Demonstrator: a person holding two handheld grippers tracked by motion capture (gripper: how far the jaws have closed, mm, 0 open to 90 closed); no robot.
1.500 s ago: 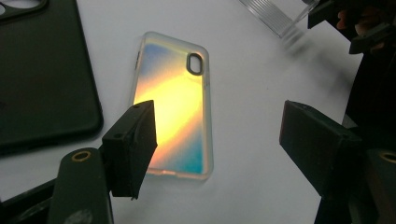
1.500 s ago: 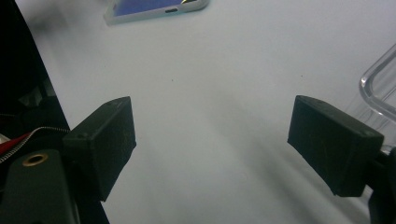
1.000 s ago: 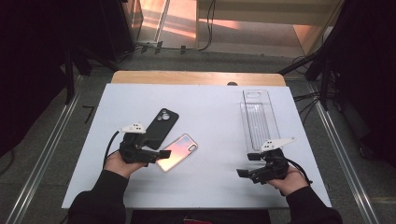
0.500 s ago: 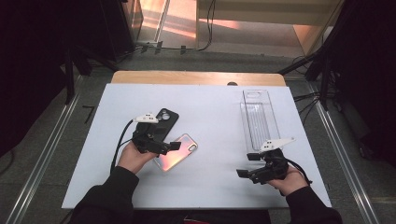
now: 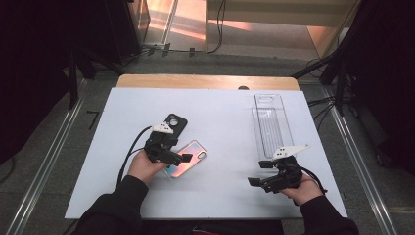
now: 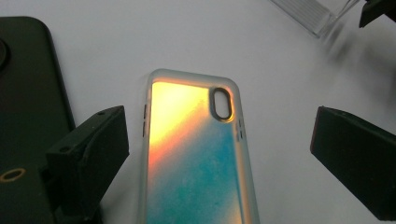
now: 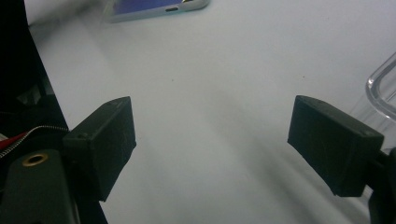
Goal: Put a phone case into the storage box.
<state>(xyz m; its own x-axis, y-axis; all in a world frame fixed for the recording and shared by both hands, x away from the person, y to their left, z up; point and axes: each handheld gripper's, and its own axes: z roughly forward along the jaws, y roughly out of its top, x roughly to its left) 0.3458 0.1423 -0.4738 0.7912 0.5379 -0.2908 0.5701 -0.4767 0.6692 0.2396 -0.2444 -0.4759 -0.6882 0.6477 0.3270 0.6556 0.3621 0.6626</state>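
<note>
Iridescent phone case (image 6: 194,154): flat on the white tabletop (image 5: 220,117), just beside the black phone case (image 5: 173,123).
Left gripper (image 5: 180,157): fingers spread wide, straddling the iridescent case, not touching.
Right gripper (image 5: 259,172): fingers apart, holding nothing, near the clear tray (image 5: 272,125).

Iridescent phone case (image 6: 194,163): orange-yellow fading to teal inside a frosted pale rim. Matt black phone case (image 5: 173,124) just beside it. White table (image 5: 220,122) with a wooden far edge. Clear colourless tray (image 5: 271,125) well apart. Black gripper jaws, white top plates.
</note>
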